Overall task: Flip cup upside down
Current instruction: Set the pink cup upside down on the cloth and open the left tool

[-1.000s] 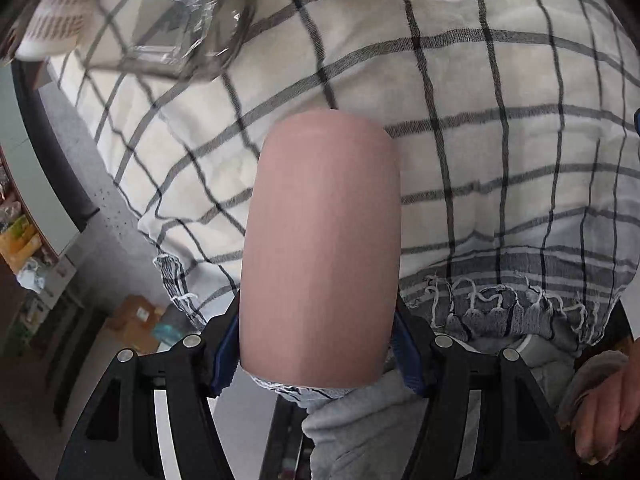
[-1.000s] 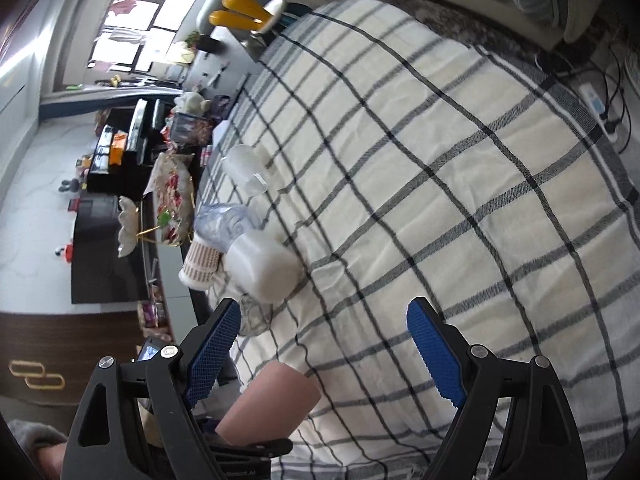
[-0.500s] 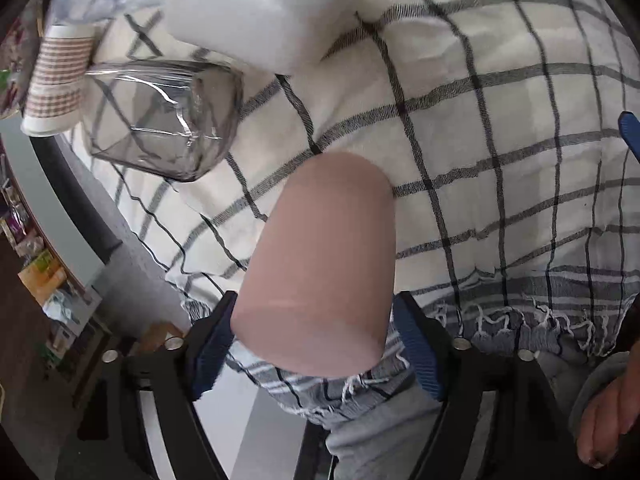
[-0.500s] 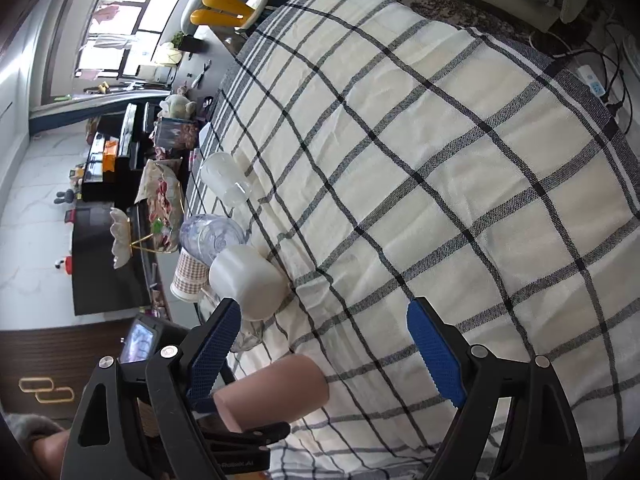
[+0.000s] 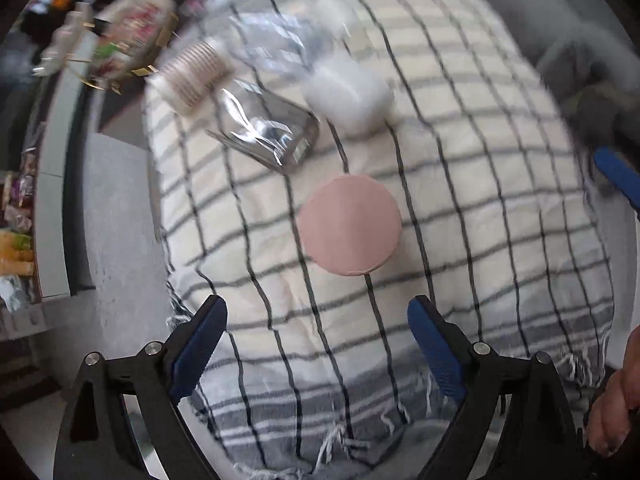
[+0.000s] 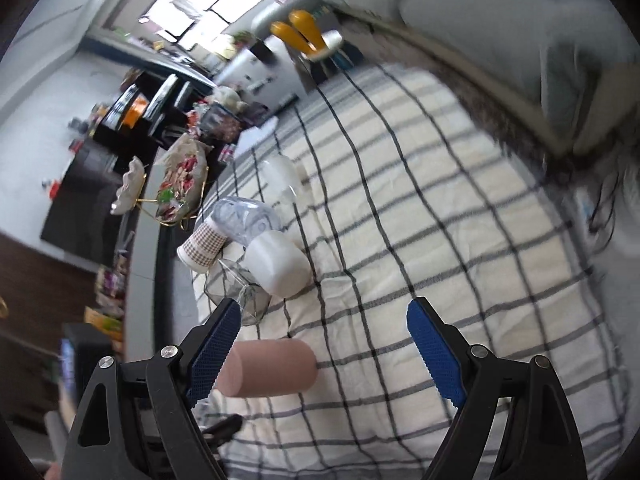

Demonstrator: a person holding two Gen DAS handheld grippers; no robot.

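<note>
Pink cup (image 5: 349,225) stands base-up on the checked cloth (image 5: 480,200) at 12 o'clock of the left gripper (image 5: 316,344); both grippers' jaws gape empty

Bright daylight from windows (image 6: 224,12); both views motion-blurred (worst at edges), heavy fisheye bending, soft shadows.

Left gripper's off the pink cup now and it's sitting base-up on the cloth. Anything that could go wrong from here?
The pink cup stands on a soft, wrinkled checked cloth, so it may tip. The left gripper is open and close to it; a sideways retreat could clip it. A clear glass and white cup lie nearby.
</note>
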